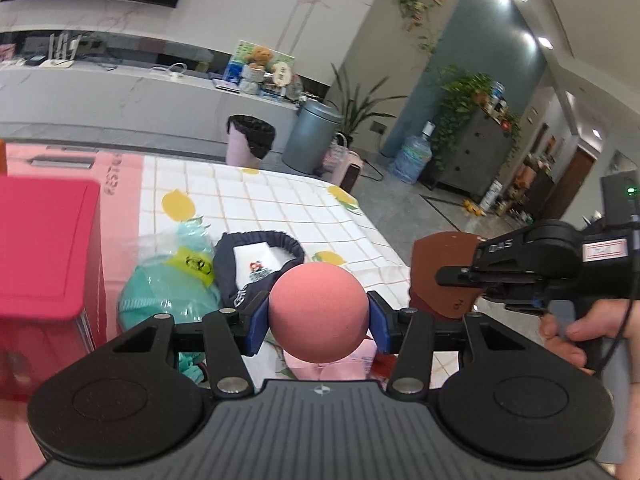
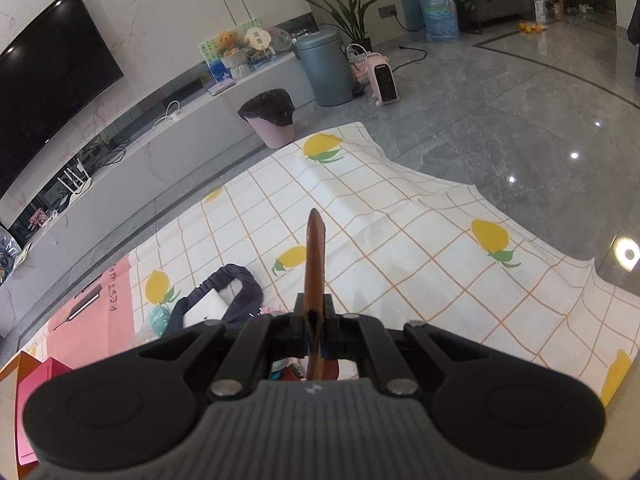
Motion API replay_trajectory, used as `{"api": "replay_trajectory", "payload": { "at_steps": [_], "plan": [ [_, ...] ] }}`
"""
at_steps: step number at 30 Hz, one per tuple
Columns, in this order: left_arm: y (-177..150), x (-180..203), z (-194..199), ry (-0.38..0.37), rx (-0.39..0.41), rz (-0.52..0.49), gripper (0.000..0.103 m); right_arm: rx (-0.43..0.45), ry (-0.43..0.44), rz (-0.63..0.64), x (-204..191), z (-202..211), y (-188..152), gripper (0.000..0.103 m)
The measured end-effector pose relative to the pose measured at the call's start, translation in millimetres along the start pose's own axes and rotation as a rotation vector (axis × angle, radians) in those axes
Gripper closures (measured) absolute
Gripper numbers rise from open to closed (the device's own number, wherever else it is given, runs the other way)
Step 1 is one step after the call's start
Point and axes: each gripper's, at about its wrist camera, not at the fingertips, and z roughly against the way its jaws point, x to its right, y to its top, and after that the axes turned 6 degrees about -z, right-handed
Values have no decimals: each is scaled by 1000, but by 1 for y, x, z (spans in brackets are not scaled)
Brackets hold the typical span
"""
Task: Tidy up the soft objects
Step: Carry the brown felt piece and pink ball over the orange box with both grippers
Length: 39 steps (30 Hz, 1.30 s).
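Evidently both hands were mid-carry: the left hand-held gripper (image 1: pixel 319 316) stood about half open, its blue pads (image 1: pixel 256 326) pressed on either side of a pink foam ball (image 1: pixel 318 312), which sat dead centre in the left wrist view above the lemon-print cloth (image 1: pixel 280 200) on the worktop. The right hand-held gripper (image 2: pixel 315 322) was pinched fully closed on a thin brown leather piece (image 2: pixel 315 264), which stuck out edge-on toward 12 o'clock in its own view and showed at 3 o'clock of the ball in the other. To do this step well, the squeeze on the ball probably needed to stay light, since foam deforms and can pop out. The red box (image 1: pixel 44 248) at 9 o'clock looked a likely destination, though that was a guess. The teal knit bundle in plastic (image 1: pixel 172 284) and the navy elastic-edged cloth (image 1: pixel 256 252) lay just beyond the ball, so any low travel risked snagging them.
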Motion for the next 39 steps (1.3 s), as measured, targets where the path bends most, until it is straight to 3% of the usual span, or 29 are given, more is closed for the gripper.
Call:
{"api": "replay_trajectory", "payload": {
  "at_steps": [5, 10, 14, 18, 21, 29, 33, 36, 39],
  "plan": [
    [16, 2, 21, -18, 14, -36, 45, 14, 9, 13, -4, 5, -1, 101],
    [33, 11, 44, 92, -7, -92, 45, 39, 32, 33, -13, 16, -3, 101],
    [43, 3, 68, 136, -14, -87, 44, 83, 76, 51, -26, 38, -5, 101],
    [52, -15, 92, 290, -59, -87, 44, 139, 127, 94, -47, 65, -14, 101],
    [56, -38, 121, 369, -38, -63, 44, 162, 177, 152, -71, 83, -26, 101],
    [52, -83, 187, 659, 19, -78, 44, 154, 440, 291, -147, 126, -68, 101],
    [45, -109, 205, 724, 25, -67, 43, 195, 613, 287, -178, 152, -95, 101],
    [36, -127, 212, 748, 26, -55, 43, 140, 745, 322, -203, 163, -115, 101],
    [32, -146, 211, 728, 0, -62, 43, 74, 807, 354, -226, 163, -139, 101]
  ]
}}
